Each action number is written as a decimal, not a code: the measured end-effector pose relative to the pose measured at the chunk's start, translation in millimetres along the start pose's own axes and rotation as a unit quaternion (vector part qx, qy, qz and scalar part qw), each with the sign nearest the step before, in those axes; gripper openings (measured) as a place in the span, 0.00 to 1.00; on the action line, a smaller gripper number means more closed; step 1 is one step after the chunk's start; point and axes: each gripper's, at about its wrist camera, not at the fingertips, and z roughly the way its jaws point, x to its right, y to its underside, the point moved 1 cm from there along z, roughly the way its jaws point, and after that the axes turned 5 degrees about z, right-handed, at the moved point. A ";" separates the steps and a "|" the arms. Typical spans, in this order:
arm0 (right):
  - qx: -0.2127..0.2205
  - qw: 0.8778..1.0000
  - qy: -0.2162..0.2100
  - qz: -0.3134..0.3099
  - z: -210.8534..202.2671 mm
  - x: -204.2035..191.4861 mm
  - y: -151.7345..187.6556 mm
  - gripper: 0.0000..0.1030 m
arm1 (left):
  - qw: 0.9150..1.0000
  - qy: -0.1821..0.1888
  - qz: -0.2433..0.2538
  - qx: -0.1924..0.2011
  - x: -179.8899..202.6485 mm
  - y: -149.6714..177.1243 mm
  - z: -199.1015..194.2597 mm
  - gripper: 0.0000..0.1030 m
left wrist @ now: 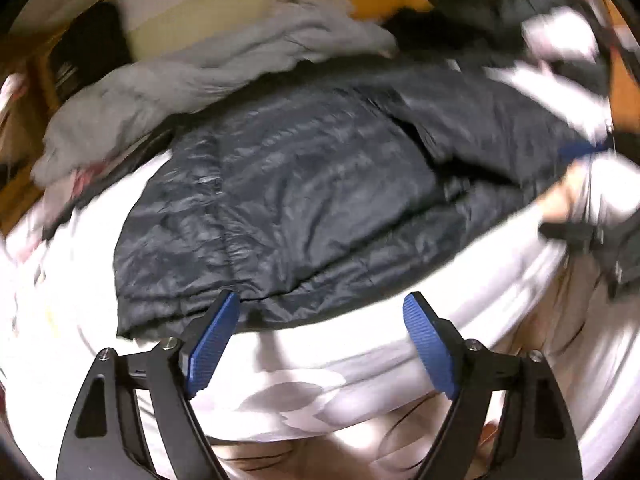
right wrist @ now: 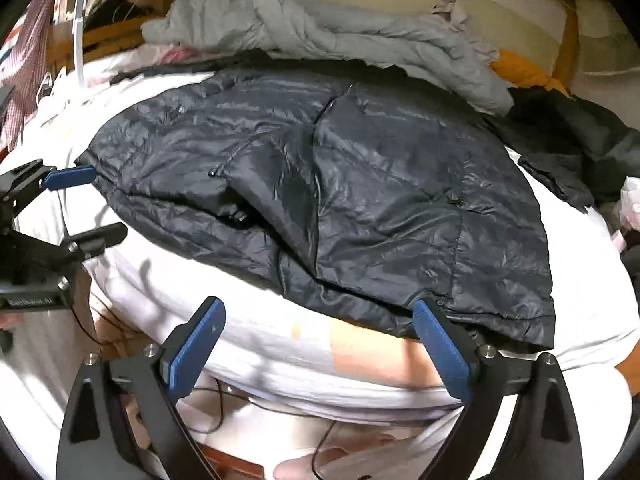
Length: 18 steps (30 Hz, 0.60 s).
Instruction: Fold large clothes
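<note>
Blue ribbed pads spread wide on both tools, nothing pinched between them. Left gripper released, poised at the near hem of the dark quilted jacket, its left-hand pad overlapping the hem's edge, the other over bare white bedsheet; contact not certain through the blur. Right gripper likewise released, its right-hand pad at the hem near the jacket's near right corner, the opposite pad over white sheet. Directly ahead of both tools, spread flat on the bed, one flap or sleeve folded over the middle. Long axis hard to call, apparently broader across the view than deep. Each tool about equally close to the hem, left one nearer the left corner, right one nearer the right. Likely next: closing on the near hem and carrying it away toward the far edge, hence the hem's place just beyond the pads as the relation that matters. Farther off, behind the jacket, a crumpled grey garment, then an orange cloth and more dark clothing off to the right.
</note>
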 end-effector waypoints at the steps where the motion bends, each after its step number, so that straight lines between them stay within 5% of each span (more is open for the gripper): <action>1: -0.010 1.000 0.014 -0.014 2.9 -0.3 -2.0 0.93 | 1.000 -0.012 0.026 -0.005 3.2 -1.9 3.6 0.86; 6: -0.041 0.977 0.146 -0.151 31.3 -10.0 -11.2 0.93 | 0.991 -0.059 0.117 -0.024 10.0 -11.5 25.9 0.93; 11: -0.074 0.971 0.118 -0.192 52.4 -11.4 -12.4 0.90 | 0.988 -0.070 0.136 -0.018 0.0 -20.3 36.5 0.95; 12: -0.065 0.972 0.115 -0.195 51.1 -11.9 -13.9 0.79 | 0.988 -0.073 0.139 -0.012 -2.4 -22.1 36.3 0.90; 14: -0.041 0.974 0.112 -0.191 45.4 -8.3 -19.6 0.43 | 0.985 -0.082 0.149 0.005 -12.6 -29.6 35.0 0.53; 15: -0.028 0.977 0.116 -0.178 43.1 -2.3 -25.9 0.19 | 0.985 -0.081 0.150 0.007 -17.9 -35.3 34.9 0.43; 16: -0.020 0.978 0.119 -0.168 42.0 3.3 -31.0 0.14 | 0.986 -0.076 0.146 0.008 -23.9 -40.4 34.7 0.27; 18: 0.004 0.981 0.122 -0.150 36.8 15.9 -43.7 0.13 | 0.987 -0.075 0.139 0.014 -35.9 -52.2 32.6 0.21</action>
